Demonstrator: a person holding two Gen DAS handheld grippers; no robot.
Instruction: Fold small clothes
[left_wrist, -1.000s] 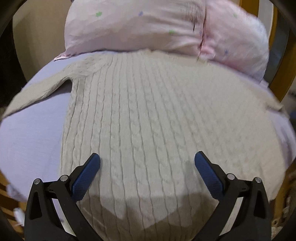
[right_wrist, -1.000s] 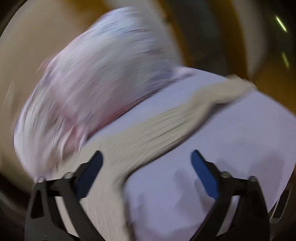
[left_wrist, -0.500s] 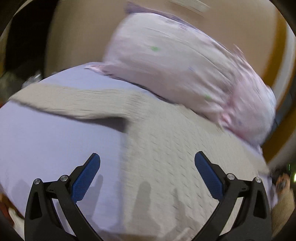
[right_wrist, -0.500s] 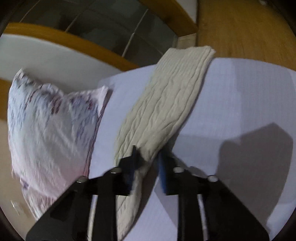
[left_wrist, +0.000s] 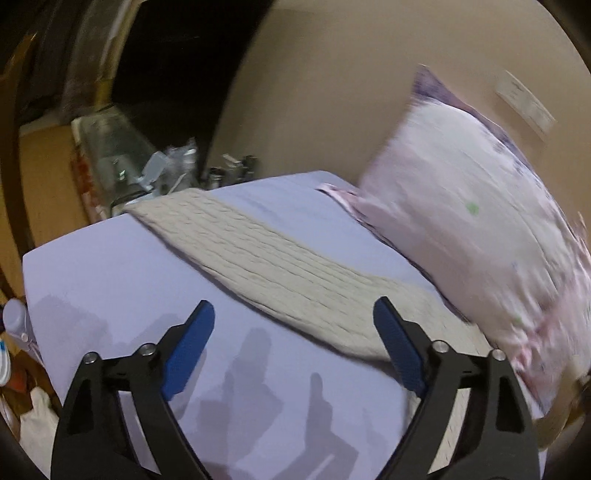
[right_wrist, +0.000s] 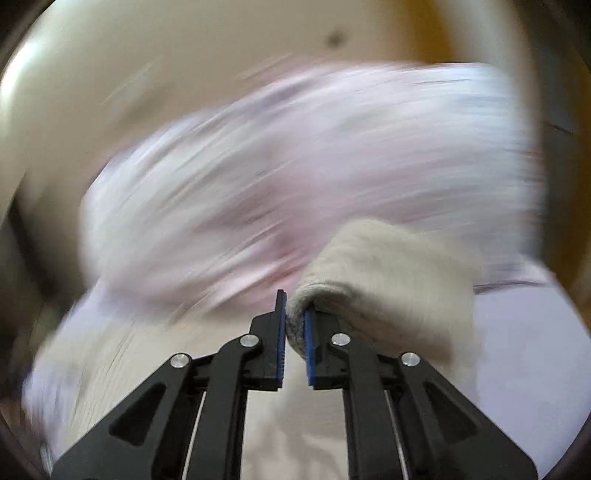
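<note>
A cream cable-knit sweater lies on a lavender bed sheet (left_wrist: 110, 280). In the left wrist view its left sleeve (left_wrist: 258, 254) stretches flat toward the far left corner of the bed. My left gripper (left_wrist: 295, 343) is open and empty, hovering over the sheet just in front of that sleeve. In the blurred right wrist view my right gripper (right_wrist: 294, 325) is shut on the sweater's other sleeve (right_wrist: 388, 280), which is lifted and bunched up to the right of the fingers.
A pink flowered pillow (left_wrist: 480, 229) leans against the beige headboard (left_wrist: 332, 92) at the right; it also shows in the right wrist view (right_wrist: 295, 184). Clutter and a clear box (left_wrist: 122, 151) stand beyond the bed's far left corner. A bottle (left_wrist: 16, 321) is at the left edge.
My left gripper has swung left from over the sweater's body to its left sleeve. My right gripper has closed on the right sleeve and lifted it, swinging toward the pillow.
</note>
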